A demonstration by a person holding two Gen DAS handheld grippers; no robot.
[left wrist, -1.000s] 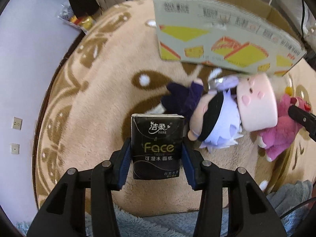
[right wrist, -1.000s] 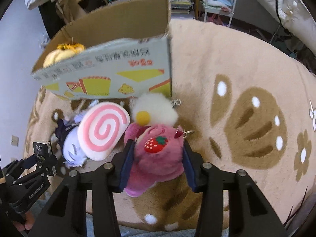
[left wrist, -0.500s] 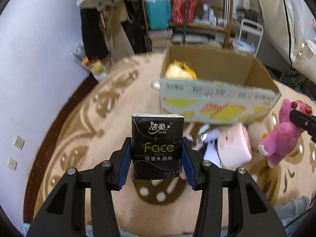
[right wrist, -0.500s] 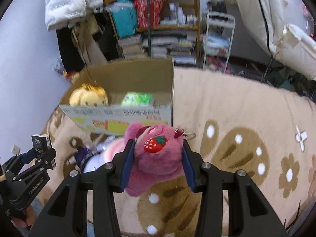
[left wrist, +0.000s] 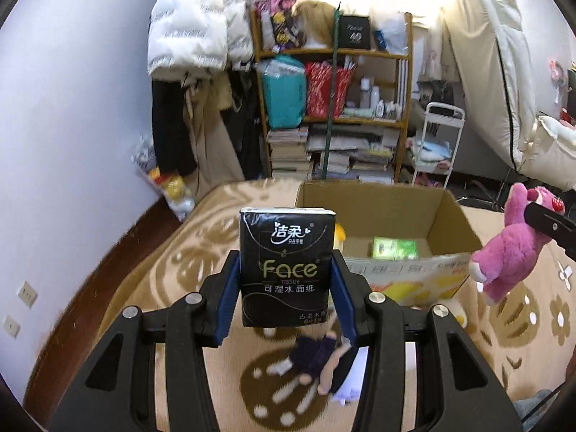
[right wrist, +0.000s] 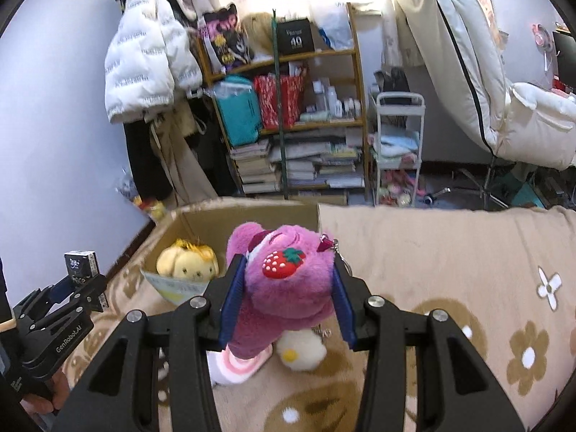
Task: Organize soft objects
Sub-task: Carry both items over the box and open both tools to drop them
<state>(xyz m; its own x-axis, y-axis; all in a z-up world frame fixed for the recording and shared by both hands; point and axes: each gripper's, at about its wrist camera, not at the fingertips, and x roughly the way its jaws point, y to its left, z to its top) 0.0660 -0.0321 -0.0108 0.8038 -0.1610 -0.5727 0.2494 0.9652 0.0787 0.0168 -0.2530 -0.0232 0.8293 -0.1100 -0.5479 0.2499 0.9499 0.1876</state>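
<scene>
L gripper point(left wrist: 286, 277) was clamped on a black tissue pack point(left wrist: 286, 266), pack upright btwn the blue pads and held clear above the rug point(left wrist: 144, 306). R gripper point(right wrist: 286, 293) was squeezing a pink plush bear point(right wrist: 284, 288) w/ a strawberry patch, pads sunk into its fur at both sides, body hanging below the jaws. Both loads sat on the near side of the open cardboard box point(left wrist: 450, 216), which held a yellow plush point(right wrist: 187, 262) and a green pack point(left wrist: 394, 248). On the rug in front of the box lay a dark-clothed doll point(left wrist: 320, 360), a pink-swirl cushion point(right wrist: 237, 363) and a white fluffy plush point(right wrist: 300, 351), not yet boxed. Risks, as I judge them: the tissue pack is slick and held only by its sides, so a tilt or jolt could let it slide out short of the box; the bear's dangling body could snag the near box wall and drag the box or pull loose; both grippers heading for one opening could bump each other.
</scene>
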